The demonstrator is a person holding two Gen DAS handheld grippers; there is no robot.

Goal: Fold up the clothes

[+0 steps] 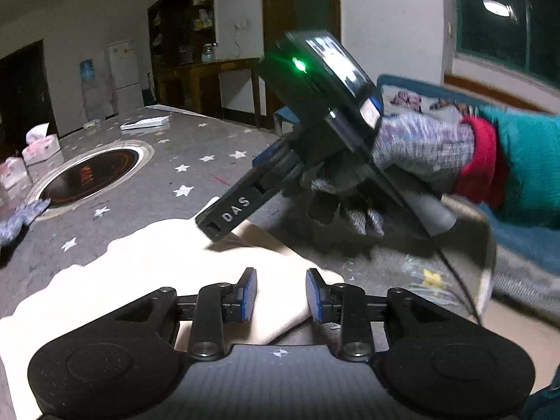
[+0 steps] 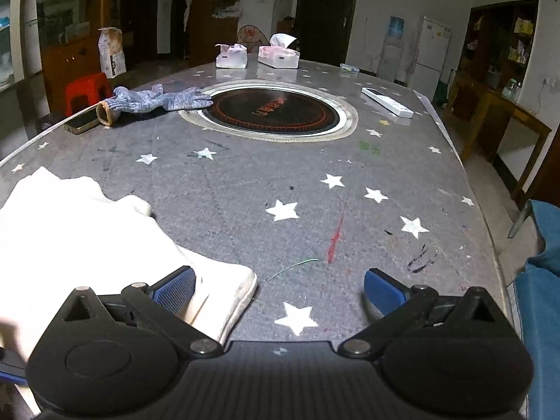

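Note:
A cream garment (image 1: 147,280) lies folded on the grey star-patterned table (image 1: 196,147), near its front edge. My left gripper (image 1: 281,295) hovers just above the garment's right corner, open, with a modest gap and nothing between the blue pads (image 1: 246,295). A gloved hand (image 1: 413,147) holds my right gripper (image 1: 215,225) side-on, its tip at the garment's far edge. In the right wrist view the right gripper (image 2: 280,290) stands wide open. Its left finger (image 2: 175,288) is over the corner of the garment (image 2: 70,231) and its right finger (image 2: 383,292) over bare table.
A round black cooktop (image 2: 276,112) is set into the table's middle. Beyond it are two tissue boxes (image 2: 278,56), a grey glove (image 2: 161,99) beside a phone (image 2: 82,124), and a white power strip (image 2: 386,102). A blue chair (image 2: 539,280) stands at the right edge.

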